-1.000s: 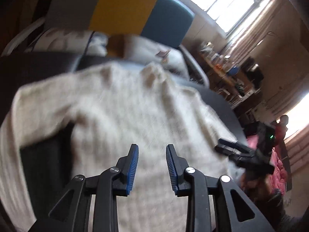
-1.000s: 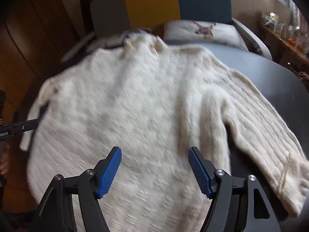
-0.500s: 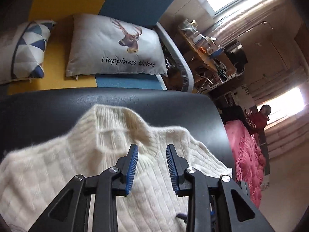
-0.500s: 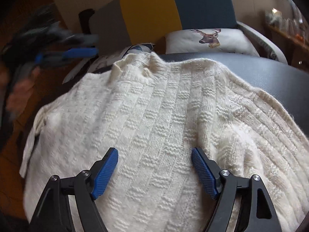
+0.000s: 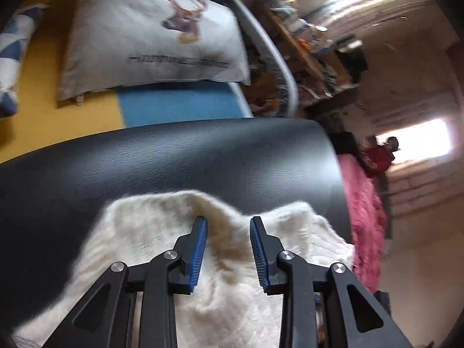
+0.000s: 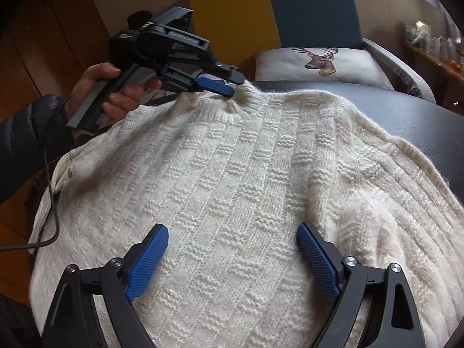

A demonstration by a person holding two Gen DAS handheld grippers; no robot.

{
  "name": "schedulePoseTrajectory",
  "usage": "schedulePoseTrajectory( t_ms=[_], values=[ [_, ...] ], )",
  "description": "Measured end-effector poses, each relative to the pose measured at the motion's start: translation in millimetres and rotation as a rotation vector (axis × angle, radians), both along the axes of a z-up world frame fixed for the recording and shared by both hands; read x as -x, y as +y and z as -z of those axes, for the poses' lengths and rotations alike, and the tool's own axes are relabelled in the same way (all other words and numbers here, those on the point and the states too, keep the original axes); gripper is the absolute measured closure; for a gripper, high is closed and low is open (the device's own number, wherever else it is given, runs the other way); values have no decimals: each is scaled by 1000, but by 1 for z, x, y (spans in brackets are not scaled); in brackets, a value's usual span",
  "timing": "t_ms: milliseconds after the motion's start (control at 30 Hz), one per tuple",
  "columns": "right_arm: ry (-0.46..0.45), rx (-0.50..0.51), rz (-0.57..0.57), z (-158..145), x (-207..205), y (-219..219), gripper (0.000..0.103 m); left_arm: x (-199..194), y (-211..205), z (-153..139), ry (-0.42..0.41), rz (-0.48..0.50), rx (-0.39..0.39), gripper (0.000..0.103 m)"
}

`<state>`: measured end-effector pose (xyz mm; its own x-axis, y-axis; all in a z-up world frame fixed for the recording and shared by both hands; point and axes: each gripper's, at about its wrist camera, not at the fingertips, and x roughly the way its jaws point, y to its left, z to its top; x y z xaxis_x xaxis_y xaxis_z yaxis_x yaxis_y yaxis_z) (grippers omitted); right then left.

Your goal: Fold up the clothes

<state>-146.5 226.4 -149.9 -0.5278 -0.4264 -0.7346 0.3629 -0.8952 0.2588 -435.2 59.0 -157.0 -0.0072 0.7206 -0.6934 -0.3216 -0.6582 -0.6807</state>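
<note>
Worktop: the black worktop (image 6: 411, 116) carries the whole garment; its grained surface looks slick, so a pull on one edge could, by this judgement, drag the knit along rather than fold it.

Sweater: the cream knitted sweater (image 6: 246, 179) lies spread flat on the worktop, collar at the far side towards the armchair (image 6: 290, 14), one sleeve lying along the right edge. Its left side reaches to, or just past, the worktop's near-left edge; if that part is tugged outward the weight could slide off. The loose, fuzzy knit may stretch or snag on ribbed pads.

Collar: the collar (image 5: 214, 217) stands up in a soft ridge. A pinch that takes only its top layer would lift one layer and leave the other behind, giving a crooked fold.

Left hand-held gripper: the left hand-held gripper (image 5: 229, 232) sits at the collar with a narrow gap between its fingers, the ridge of knit between them; whether the pads press the wool cannot be told. A shallow bite could slip free mid-lift.

Right hand-held gripper: the right hand-held gripper (image 6: 232, 249) hangs spread wide over the sweater's body, gripping nothing. Closing here would bunch the middle.

Cable: the cable (image 6: 53, 203) trails over the sweater's left edge and could catch the cloth.
</note>
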Motion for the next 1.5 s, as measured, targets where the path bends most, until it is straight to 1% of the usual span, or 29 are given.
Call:
schedulePoseTrajectory(
  t_ms=[67, 100, 133, 167, 233, 367, 500, 600, 633, 667, 733, 800, 833, 900, 1000, 1033, 1100, 1167, 1233, 1267, 1367, 1433, 1500],
  values=[
    [1, -5, -4, 0, 0, -2, 7, 1, 6, 0, 1, 36, -36, 76],
    [1, -6, -6, 0, 0, -2, 7, 1, 9, 0, 1, 54, -54, 79],
    [1, -6, -8, 0, 0, -3, 6, 1, 12, -1, 5, 73, -72, 89],
    [1, -3, -8, 1, 1, -2, 5, -6, 20, -10, 61, 112, -87, 93],
    [1, -2, -8, 1, 1, -3, 5, -17, 29, -23, 134, 146, -99, 100],
    [6, -11, -7, 2, 2, -5, 5, -1, 30, -20, 212, 37, 33, 101],
    [11, -26, -6, 3, 2, -7, 4, 11, 31, 7, 190, 0, 145, 101],
    [13, -27, -4, 3, 2, -7, 4, 3, 40, 1, 232, 7, 205, 100],
    [13, -30, -4, 3, 2, -8, 4, 1, 39, -3, 230, 3, 210, 99],
    [14, -35, -4, 3, 2, -9, 4, -1, 38, -7, 228, -4, 214, 93],
    [14, -38, -4, 3, 2, -9, 4, -6, 18, -19, 216, -85, 152, 87],
    [12, -38, -5, 4, 1, -10, 4, -22, -7, -35, 247, -154, 112, 85],
    [11, -34, -6, 4, 1, -10, 4, -33, -20, -41, 264, -190, 111, 85],
    [4, 0, -11, 3, 2, -7, 3, -62, -43, -48, 300, -222, 118, 85],
    [-32, 51, -15, 0, 8, -2, 3, -106, -69, -42, 361, -247, 209, 85],
    [-61, 91, -14, -4, 13, 0, 3, -117, -76, -38, 365, -252, 231, 85],
    [-104, 245, -20, -16, 28, 4, 4, -138, -89, -30, 373, -260, 273, 85],
    [-106, 365, -40, -33, 44, -1, 4, -149, -95, -24, 380, -264, 278, 85],
    [-115, 459, -79, -47, 73, -14, 4, -155, -100, -18, 390, -272, 296, 85],
    [-130, 490, -91, -50, 91, -23, 4, -157, -101, -16, 394, -268, 303, 85],
    [-182, 524, -94, -53, 142, -53, 4, -155, -97, -12, 418, -250, 312, 85],
    [-235, 540, -77, -46, 169, -66, 4, -158, -96, -7, 431, -235, 356, 85],
    [-296, 559, -65, -36, 194, -77, 4, -159, -98, 0, 423, -232, 338, 85]
  ],
)
